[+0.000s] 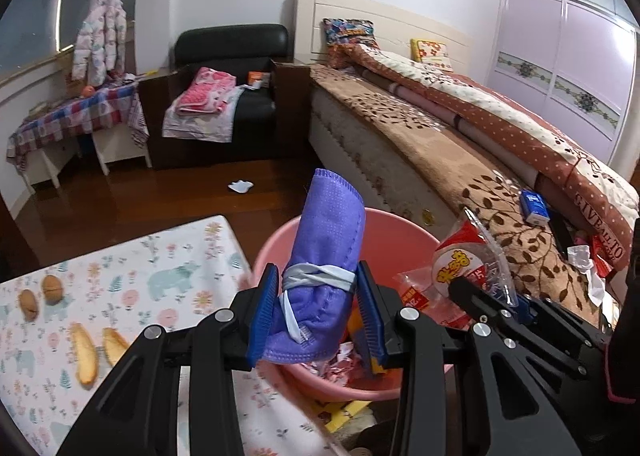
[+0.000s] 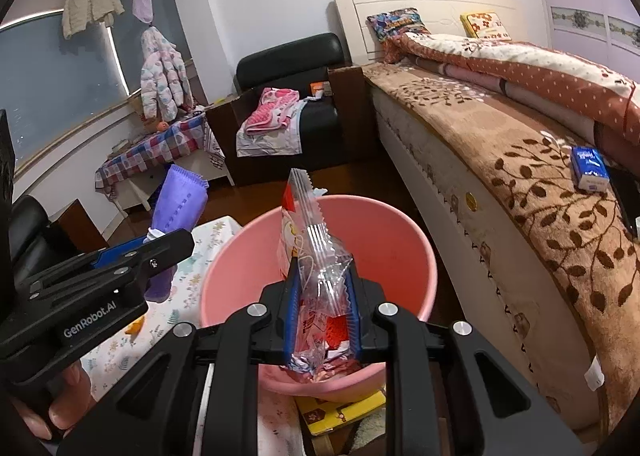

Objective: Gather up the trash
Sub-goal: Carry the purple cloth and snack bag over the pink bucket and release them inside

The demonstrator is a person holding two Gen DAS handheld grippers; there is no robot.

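Rolled purple mask (image 1: 328,256), strap-bound

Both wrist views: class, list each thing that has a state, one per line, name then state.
left gripper: shut on purple mask
purple mask: rolled, tied with its straps
right gripper: shut on snack wrapper
snack wrapper: crumpled, upright
pink bin: uncovered, scraps inside

The basin (image 2: 320,224) stands between the counter (image 1: 120,276) on its left and the bed (image 2: 520,196) on its right. Behind it stands an armchair (image 2: 304,96).
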